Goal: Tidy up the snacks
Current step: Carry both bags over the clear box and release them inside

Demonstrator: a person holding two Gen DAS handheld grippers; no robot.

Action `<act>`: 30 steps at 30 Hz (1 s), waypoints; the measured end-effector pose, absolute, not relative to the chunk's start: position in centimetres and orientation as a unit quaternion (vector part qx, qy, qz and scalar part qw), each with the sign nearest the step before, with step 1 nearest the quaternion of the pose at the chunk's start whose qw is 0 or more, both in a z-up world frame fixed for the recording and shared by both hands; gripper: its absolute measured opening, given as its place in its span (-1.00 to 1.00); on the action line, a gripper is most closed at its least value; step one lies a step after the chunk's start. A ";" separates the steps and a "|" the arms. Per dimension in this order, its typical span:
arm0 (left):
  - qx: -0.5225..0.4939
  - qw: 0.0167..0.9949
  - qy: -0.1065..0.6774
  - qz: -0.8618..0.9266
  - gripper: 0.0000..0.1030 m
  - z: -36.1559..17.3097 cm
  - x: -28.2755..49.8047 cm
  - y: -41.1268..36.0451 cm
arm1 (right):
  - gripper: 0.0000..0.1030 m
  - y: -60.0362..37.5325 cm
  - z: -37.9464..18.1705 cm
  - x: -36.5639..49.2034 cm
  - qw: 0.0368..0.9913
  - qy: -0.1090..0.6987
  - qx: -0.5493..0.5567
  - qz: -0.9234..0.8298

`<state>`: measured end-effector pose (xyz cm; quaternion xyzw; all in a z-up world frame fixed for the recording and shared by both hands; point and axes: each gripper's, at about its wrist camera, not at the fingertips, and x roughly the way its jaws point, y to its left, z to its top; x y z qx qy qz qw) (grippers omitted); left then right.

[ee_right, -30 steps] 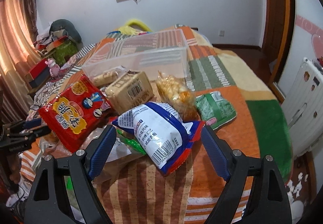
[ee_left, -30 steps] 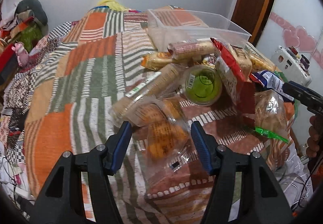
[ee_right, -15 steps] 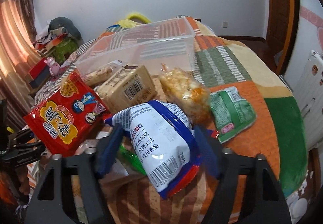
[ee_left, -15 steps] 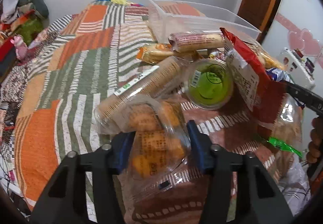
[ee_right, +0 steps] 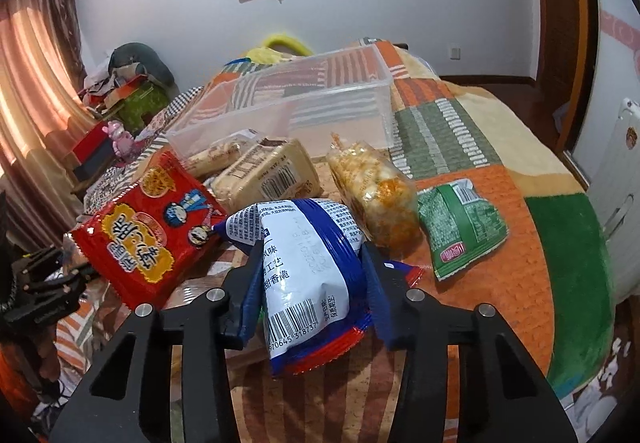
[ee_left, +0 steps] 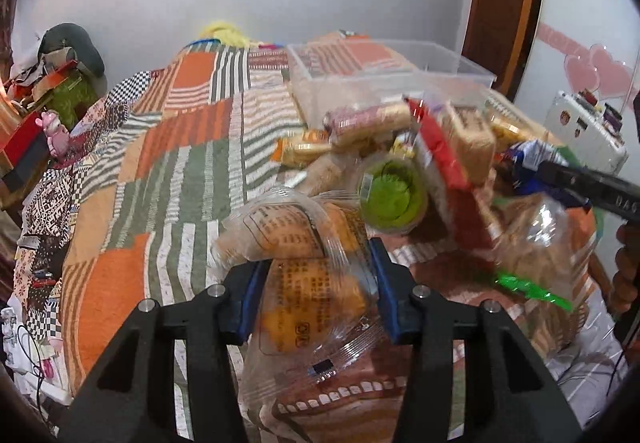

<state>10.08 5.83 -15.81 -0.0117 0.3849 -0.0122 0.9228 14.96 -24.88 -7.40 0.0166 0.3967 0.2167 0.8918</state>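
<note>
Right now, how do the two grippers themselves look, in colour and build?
Both look alike. The left gripper and the right gripper each have two matte black angular arms with open cut-outs, silver round bolt heads at the joints, and blue pads on the finger tips. No cables or sleeves show on them.

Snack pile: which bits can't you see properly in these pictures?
- Left wrist view: the red packet and biscuits beside it are motion-blurred; labels unreadable.
- Left wrist view: the clear bag hides the left gripper pads' inner faces.
- Right wrist view: the blue bag, squeezed in the right gripper, covers whatever lies beneath.
- Right wrist view: the box floor is partly hidden by packets in front.
</note>
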 end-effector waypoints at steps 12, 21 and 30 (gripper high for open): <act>-0.037 0.949 0.312 -0.022 -0.07 -9.4 11.1 6.1 | -0.18 -24.4 -4.5 15.7 0.913 0.341 0.005 0.225; -0.044 0.961 0.273 -0.032 -0.07 -6.4 15.0 6.1 | -0.18 -23.0 -2.6 18.0 0.930 0.288 -0.010 0.228; -0.042 0.962 0.265 -0.050 -0.07 -5.3 20.2 5.5 | -0.18 -22.3 -1.6 20.8 0.938 0.265 -0.006 0.225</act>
